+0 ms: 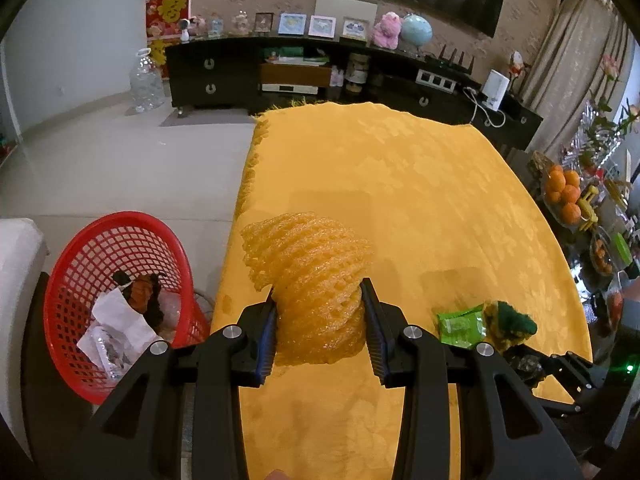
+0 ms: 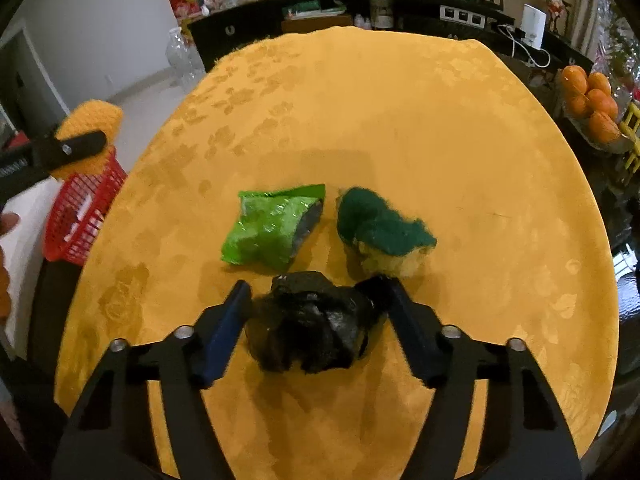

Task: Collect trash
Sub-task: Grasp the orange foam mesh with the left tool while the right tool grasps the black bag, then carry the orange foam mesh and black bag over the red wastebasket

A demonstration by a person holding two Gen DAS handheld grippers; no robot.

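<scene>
Across the middle of both views a table draped in a yellow patterned cloth (image 2: 400, 128) is spread, its far edge lying toward a dark sideboard (image 1: 224, 76). Just off the table's left edge, on a dark seat, a red mesh basket (image 1: 80, 256) is set, with crumpled white paper and darker scraps already inside. An orange foam fruit net (image 1: 312, 280) is gripped by the left gripper (image 1: 320, 312); its jaws are drawn narrow against the net's sides, and the net is held above the cloth near the left edge, beside the basket. In the right wrist view that net is seen raised above the basket's rim. Near the front edge of the table a crumpled black plastic bag (image 2: 312, 320) is lying between the fingers of the right gripper (image 2: 316, 300). The jaws are set at a middling width; whether the pads press on the bag cannot be told. Just beyond the bag, a green foil wrapper (image 2: 272, 228) and a yellow sponge with a green scouring face (image 2: 380, 228) are lying side by side, slightly apart. Off the right edge, a bowl of oranges (image 2: 588, 100) is standing.
</scene>
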